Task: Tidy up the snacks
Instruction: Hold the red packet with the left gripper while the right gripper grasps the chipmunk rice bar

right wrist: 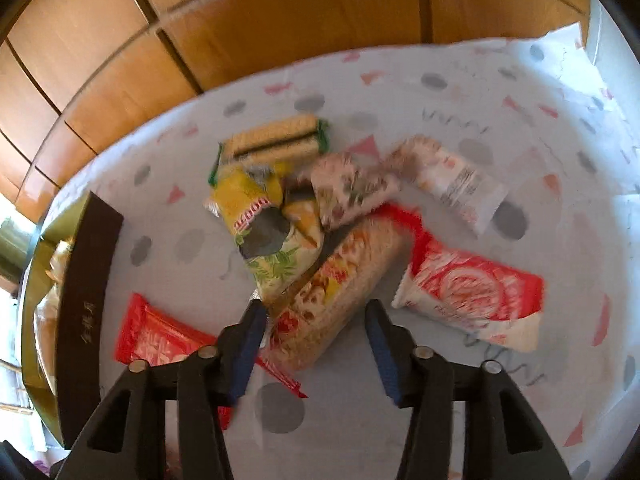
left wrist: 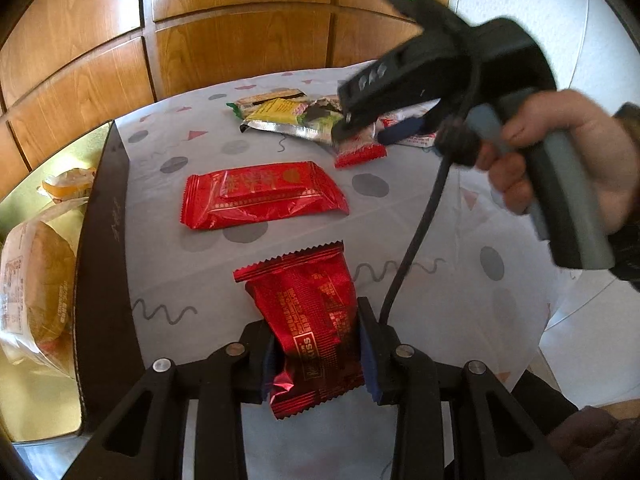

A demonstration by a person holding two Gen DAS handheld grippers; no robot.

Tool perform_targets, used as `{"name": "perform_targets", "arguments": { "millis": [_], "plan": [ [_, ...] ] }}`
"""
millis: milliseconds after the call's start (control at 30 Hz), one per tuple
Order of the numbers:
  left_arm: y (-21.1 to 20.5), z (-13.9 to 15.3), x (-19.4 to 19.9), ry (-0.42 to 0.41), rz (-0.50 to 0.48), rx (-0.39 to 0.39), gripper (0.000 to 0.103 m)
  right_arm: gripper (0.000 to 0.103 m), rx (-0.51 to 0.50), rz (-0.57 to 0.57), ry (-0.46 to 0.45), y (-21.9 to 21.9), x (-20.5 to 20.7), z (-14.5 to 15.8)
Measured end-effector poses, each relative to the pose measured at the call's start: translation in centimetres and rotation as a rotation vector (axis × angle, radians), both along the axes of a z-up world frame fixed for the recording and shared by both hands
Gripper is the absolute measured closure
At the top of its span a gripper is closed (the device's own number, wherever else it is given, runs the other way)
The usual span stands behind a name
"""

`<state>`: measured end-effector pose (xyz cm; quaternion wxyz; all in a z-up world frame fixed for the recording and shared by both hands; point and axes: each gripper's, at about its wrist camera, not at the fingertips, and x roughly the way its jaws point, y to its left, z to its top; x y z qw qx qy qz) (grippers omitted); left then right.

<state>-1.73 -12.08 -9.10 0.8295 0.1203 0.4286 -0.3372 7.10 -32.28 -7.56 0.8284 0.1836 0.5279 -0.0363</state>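
Note:
My left gripper (left wrist: 318,354) is shut on a dark red snack packet (left wrist: 310,320) and holds it just above the patterned tablecloth. A second red packet (left wrist: 260,194) lies flat beyond it. My right gripper (right wrist: 316,336) is open, its fingers astride the near end of a long beige snack pack (right wrist: 340,292) in a pile of snacks. The pile holds a yellow-green pack (right wrist: 264,232), a biscuit pack (right wrist: 276,140), a red-and-white pack (right wrist: 468,296) and a white pack (right wrist: 452,184). In the left wrist view the right gripper (left wrist: 360,128) hovers over that pile.
A dark-walled box (left wrist: 102,264) with a gold inside stands at the table's left edge, holding wrapped bread (left wrist: 36,300). It also shows in the right wrist view (right wrist: 84,300). Wooden panelling (left wrist: 240,32) runs behind the table. The cloth's right edge (left wrist: 552,312) drops off.

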Motion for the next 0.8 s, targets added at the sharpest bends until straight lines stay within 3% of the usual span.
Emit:
{"name": "perform_targets", "arguments": {
  "millis": [100,333,500,667,800],
  "plan": [
    [0.1,0.0,0.1,0.006,0.0,-0.012,0.068,0.073,0.011,0.064,0.016,0.1,-1.8,0.3],
    [0.0,0.0,0.1,0.01,0.002,-0.02,0.066,0.073,0.021,0.191,0.085,0.0,-8.1,0.6],
    [-0.1,-0.1,0.2,0.007,0.006,-0.016,0.066,0.064,-0.058,0.139,0.078,-0.2,-7.8,0.8],
    [-0.2,-0.1,0.2,0.007,0.008,-0.011,0.066,0.063,-0.135,0.101,0.051,0.2,-5.8,0.2],
    [-0.2,-0.1,0.2,0.006,0.009,-0.01,0.066,0.074,-0.2,0.122,0.03,1.2,-6.0,-0.3]
  ]
}}
